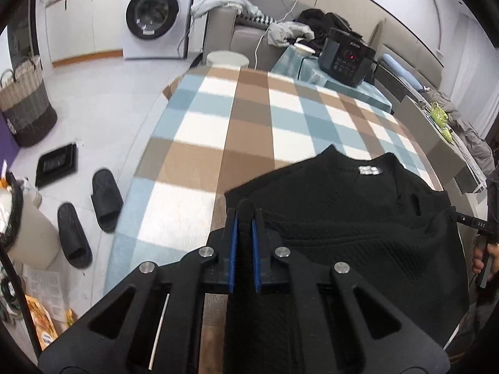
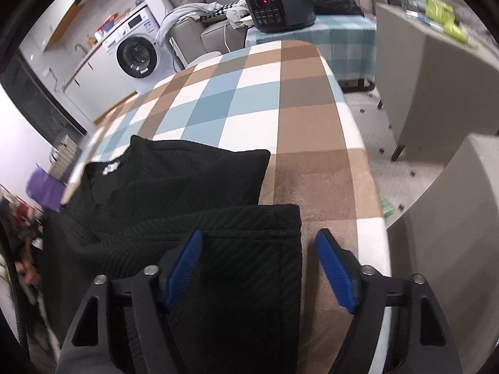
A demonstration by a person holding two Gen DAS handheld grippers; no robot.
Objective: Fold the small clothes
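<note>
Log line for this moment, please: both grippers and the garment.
left gripper: shut on black sweater edge | right gripper: open, astride sweater's other edge | sweater: flat on checked blanket, label up

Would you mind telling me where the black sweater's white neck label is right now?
The white label sits inside the collar at the far edge of the black sweater, on the checked blanket, right of centre in the left wrist view.

White washing machine point(image 1: 154, 15) by cabinets; grey sofa point(image 1: 246, 35); pale tiled floor point(image 1: 103, 106).
</note>
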